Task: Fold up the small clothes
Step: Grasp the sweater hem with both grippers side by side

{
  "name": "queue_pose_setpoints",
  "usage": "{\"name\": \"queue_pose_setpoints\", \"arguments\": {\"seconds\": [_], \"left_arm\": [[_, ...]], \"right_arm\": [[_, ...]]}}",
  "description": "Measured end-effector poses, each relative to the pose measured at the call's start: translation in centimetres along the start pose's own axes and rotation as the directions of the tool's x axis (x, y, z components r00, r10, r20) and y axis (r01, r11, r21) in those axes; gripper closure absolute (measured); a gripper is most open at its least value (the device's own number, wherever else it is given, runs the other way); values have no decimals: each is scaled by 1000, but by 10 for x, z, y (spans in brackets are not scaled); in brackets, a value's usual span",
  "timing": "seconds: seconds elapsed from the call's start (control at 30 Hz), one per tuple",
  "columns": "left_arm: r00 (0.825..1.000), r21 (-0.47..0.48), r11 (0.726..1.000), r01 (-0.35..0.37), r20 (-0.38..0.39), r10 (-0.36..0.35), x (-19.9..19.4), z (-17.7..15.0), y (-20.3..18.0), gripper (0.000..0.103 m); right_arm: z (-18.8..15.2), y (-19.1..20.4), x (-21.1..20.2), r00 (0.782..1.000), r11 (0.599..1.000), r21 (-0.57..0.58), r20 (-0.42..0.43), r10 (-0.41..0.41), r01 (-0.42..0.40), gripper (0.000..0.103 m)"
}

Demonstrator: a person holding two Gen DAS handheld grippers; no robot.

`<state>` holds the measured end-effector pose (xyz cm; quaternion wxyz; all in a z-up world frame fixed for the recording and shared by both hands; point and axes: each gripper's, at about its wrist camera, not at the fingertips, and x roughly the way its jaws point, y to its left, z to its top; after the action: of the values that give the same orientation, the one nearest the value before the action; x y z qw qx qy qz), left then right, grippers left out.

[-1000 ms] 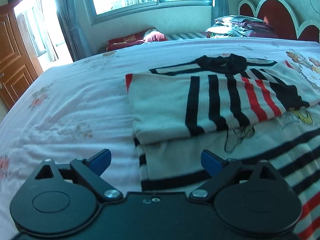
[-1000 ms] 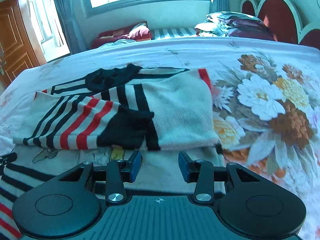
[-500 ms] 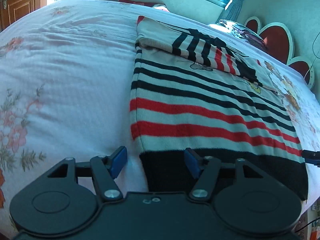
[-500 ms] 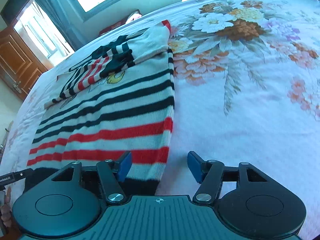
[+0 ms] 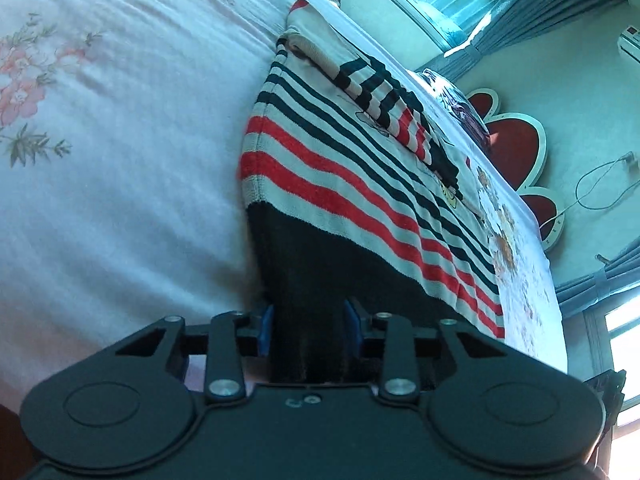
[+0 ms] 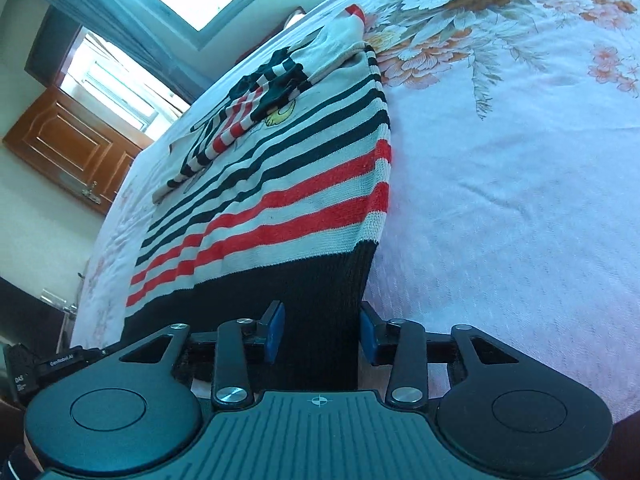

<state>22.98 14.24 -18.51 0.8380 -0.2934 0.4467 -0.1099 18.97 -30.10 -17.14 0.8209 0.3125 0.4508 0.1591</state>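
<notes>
A small knitted sweater (image 5: 340, 184) with black and red stripes lies flat on the bed, its sleeves (image 5: 384, 100) folded across the chest at the far end. My left gripper (image 5: 310, 324) is at the left corner of the black hem (image 5: 320, 264). Its jaws are closing with the hem cloth between the blue pads. In the right wrist view the same sweater (image 6: 300, 184) runs away from me. My right gripper (image 6: 322, 334) straddles the right corner of the hem (image 6: 312, 280), jaws closing, with cloth filling the gap. A firm pinch does not show on either side.
A pale floral bedsheet (image 5: 100, 160) spreads to both sides of the sweater. A red and white headboard (image 5: 516, 148) and a loose cable (image 5: 600, 188) are by the far wall. A wooden door (image 6: 68, 140) stands beyond the bed's left side.
Both grippers came back from the folded sleeves to the sweater's black hem and rolled. Their jaws narrowed around the two hem corners.
</notes>
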Motion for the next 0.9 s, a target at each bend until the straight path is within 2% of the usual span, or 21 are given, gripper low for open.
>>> {"name": "queue_pose_setpoints", "arguments": {"seconds": [0.07, 0.1, 0.13, 0.17, 0.27, 0.33, 0.37, 0.4, 0.47, 0.53, 0.73, 0.9], "left_arm": [[1000, 21, 1000, 7, -4, -7, 8, 5, -5, 70], [1000, 26, 1000, 7, -4, -7, 12, 7, -7, 74], [1000, 35, 999, 0, -3, 0, 13, 8, -9, 94], [1000, 45, 999, -12, 2, 12, 13, 8, -11, 97], [992, 66, 997, 42, 114, -49, -14, -1, -16, 98], [993, 95, 995, -19, 118, 7, -19, -4, -17, 97], [994, 109, 992, -63, 92, 53, -12, -5, -16, 97], [994, 119, 988, -101, 62, 94, -3, -7, -13, 97], [994, 80, 993, -87, 78, 81, 1, -8, -7, 97], [992, 41, 996, -78, 99, 74, -5, -7, -7, 98], [982, 36, 998, -54, 181, 46, -25, 3, -19, 98], [966, 50, 999, -4, 257, -9, -24, 50, -41, 98]], "right_arm": [[6, -6, 6, 1000, 999, 39, -4, 18, -18, 80], [9, -8, 9, 1000, 998, 55, -7, 19, -19, 86], [11, -10, 11, 1000, 998, 63, -13, 26, -25, 98], [12, -10, 10, 999, 998, 57, -10, 30, -30, 99], [14, -3, -12, 996, 998, 11, 60, 58, -59, 99], [16, -1, -25, 992, 997, -22, 95, 81, -80, 99], [16, -1, -24, 993, 997, -41, 92, 73, -70, 99], [17, -4, -16, 998, 998, -49, 55, 32, -29, 99], [15, -13, 3, 999, 998, -42, -20, -49, 48, 100], [17, -15, -2, 1000, 1000, 2, 15, -11, 11, 100], [44, 4, -21, 993, 998, -53, 112, 41, -35, 99], [94, 22, -16, 981, 996, -68, 177, 74, -63, 99]]}}
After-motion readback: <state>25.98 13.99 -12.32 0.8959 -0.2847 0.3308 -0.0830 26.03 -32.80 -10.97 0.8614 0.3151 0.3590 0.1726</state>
